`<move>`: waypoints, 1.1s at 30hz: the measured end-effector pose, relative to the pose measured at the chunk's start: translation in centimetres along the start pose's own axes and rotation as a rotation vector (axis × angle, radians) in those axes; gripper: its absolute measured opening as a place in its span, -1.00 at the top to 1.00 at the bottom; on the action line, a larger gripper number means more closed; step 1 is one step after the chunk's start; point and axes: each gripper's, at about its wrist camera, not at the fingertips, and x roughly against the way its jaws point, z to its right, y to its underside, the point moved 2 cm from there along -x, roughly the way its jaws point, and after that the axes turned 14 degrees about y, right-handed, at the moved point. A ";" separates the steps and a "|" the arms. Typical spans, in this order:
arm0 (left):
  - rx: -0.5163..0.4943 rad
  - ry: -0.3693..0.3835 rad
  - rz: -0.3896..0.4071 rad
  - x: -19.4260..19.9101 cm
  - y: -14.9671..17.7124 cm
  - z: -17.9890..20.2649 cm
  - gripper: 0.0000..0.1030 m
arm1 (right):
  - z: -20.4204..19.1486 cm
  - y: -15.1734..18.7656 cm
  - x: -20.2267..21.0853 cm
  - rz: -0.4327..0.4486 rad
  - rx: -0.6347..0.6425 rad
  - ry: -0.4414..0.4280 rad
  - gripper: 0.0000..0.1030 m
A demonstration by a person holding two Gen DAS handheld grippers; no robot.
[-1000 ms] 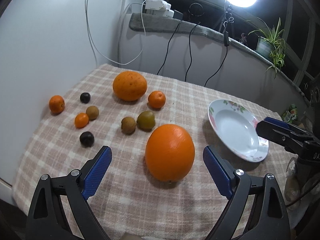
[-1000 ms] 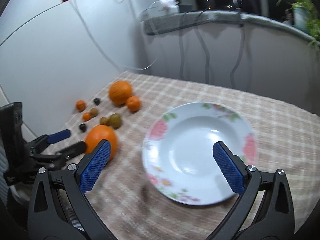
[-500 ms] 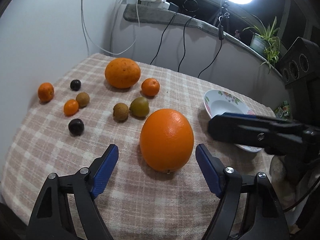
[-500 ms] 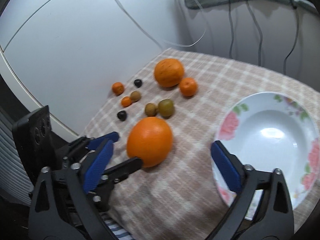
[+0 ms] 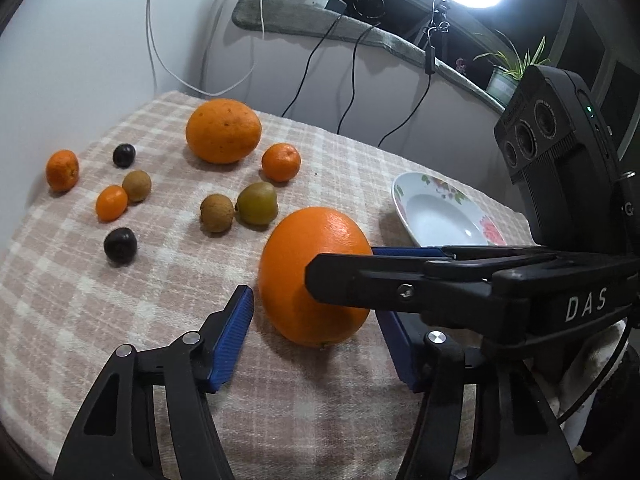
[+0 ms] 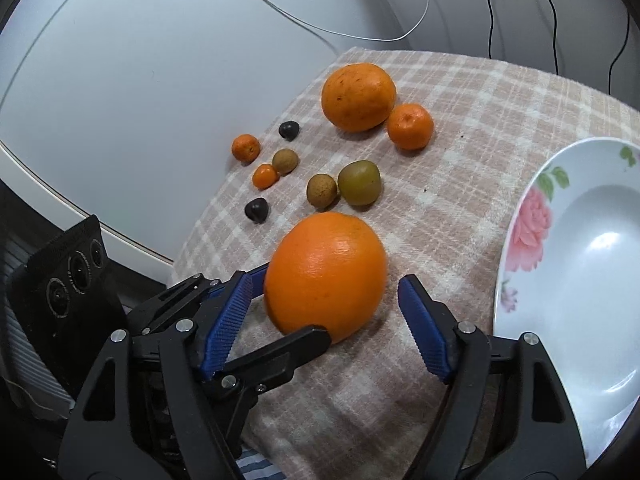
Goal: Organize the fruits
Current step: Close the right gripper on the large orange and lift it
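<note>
A large smooth orange [image 5: 308, 264] [image 6: 326, 274] lies on the checked cloth near its front edge. Both grippers are open around it. My left gripper [image 5: 316, 340] has a blue pad on each side of it. My right gripper [image 6: 324, 332] comes in from the right and also brackets it; its finger [image 5: 400, 284] crosses in front of the orange in the left wrist view. A white flowered plate [image 5: 436, 216] [image 6: 580, 280] stands to the right, with nothing in it.
Further back lie a big rough orange [image 5: 223, 131], mandarins [image 5: 281, 162] [image 5: 62, 170], a kumquat [image 5: 111, 203], brown and green small fruits [image 5: 217, 213] [image 5: 257, 204] [image 5: 137, 186] and dark ones [image 5: 120, 246] [image 5: 123, 155]. A wall stands at left, with cables behind.
My right gripper has swung left from over the plate to the large orange and now brackets it. My left gripper has moved closer to the orange.
</note>
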 end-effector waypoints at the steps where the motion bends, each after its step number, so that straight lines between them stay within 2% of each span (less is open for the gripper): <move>1: 0.002 0.003 -0.002 0.0 0.0 0.0 -0.19 | 0.0 0.0 -0.1 -0.002 0.002 0.004 -0.53; 5: 0.011 0.013 -0.008 -0.3 0.1 -0.1 -0.19 | 0.0 -0.2 -0.3 -0.006 0.015 0.013 -0.53; 12: 0.011 0.016 -0.006 -0.4 -0.1 -0.4 -0.19 | -0.4 -0.3 -0.5 0.000 0.061 0.038 -0.36; 33: -0.020 -0.001 0.012 0.1 -0.6 0.8 -0.18 | -0.2 -0.4 1.1 0.030 0.047 0.035 -0.34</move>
